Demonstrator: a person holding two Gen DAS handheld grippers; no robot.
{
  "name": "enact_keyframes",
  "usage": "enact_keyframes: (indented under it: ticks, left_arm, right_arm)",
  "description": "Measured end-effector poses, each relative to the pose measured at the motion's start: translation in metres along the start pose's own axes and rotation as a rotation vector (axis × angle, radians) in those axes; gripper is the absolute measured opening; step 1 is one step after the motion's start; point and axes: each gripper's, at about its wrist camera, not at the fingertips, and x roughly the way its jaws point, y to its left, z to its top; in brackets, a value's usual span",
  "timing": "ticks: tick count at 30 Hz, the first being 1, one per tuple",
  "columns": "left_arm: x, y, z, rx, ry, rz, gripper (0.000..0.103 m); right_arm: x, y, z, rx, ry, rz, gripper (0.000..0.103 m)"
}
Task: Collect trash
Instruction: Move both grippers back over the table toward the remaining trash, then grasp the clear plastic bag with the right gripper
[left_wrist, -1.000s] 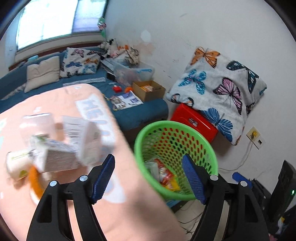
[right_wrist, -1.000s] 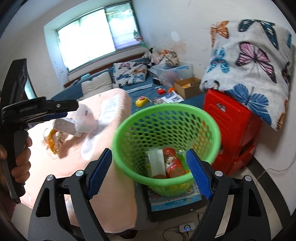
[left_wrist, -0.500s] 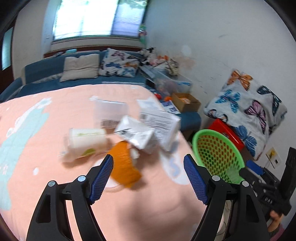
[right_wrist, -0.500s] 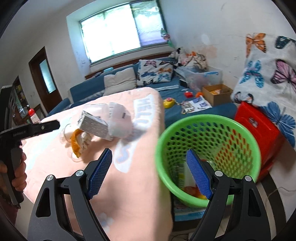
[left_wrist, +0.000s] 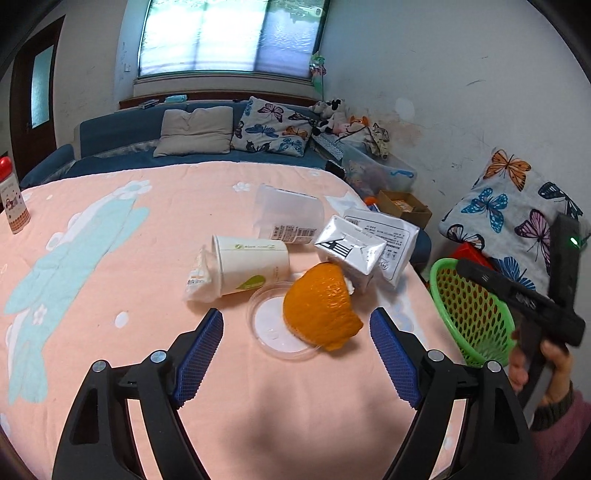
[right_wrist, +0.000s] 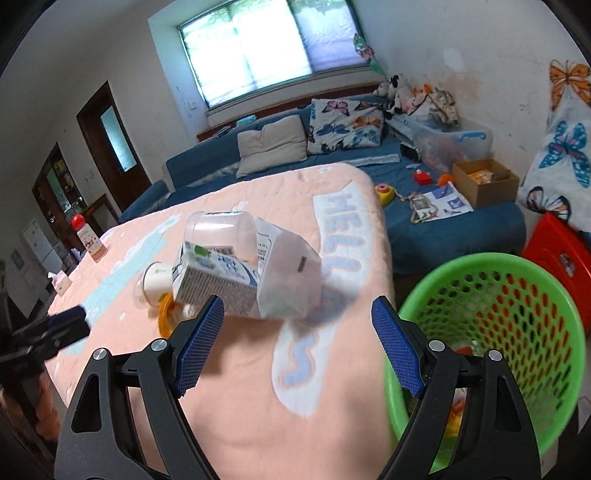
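1. Presently, both tools stand released with nothing between the pads: the left tool (left_wrist: 296, 343) has just been opening further, the right tool (right_wrist: 297, 342) closing slightly.
2. The trash lies clustered on the pink-covered surface (left_wrist: 92, 295): orange peel (left_wrist: 321, 308) resting on a clear plastic lid (left_wrist: 275, 332), paper cup (left_wrist: 251, 264) on its side, clear plastic cup (left_wrist: 286, 218), silver carton (left_wrist: 351, 253) and white packet (left_wrist: 388, 236).
3. Judgement: the peel sits nearest the left tool. Descend squarely over it, pads either side of its widest part, clench gently, lift clear of the lid, then carry it to the green basket (left_wrist: 469, 314) at the surface's edge.
4. The left view shows peel and lid plainly; the right view hides most of them behind the carton.
5. The right view alone shows the basket's interior, with some items visible at the bottom.
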Motion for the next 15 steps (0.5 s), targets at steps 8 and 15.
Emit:
enact_keyframes:
  ticks: [8, 15]
  left_arm:
    - [0.002, 0.01, -0.003, 0.019, 0.003, 0.004, 0.08]
    - [0.012, 0.012, 0.0, 0.036, 0.009, -0.009, 0.085]
  right_arm:
    - [0.048, 0.002, 0.019, 0.013, 0.054, 0.011, 0.077]
    - [0.083, -0.001, 0.029, 0.021, 0.093, 0.006, 0.074]
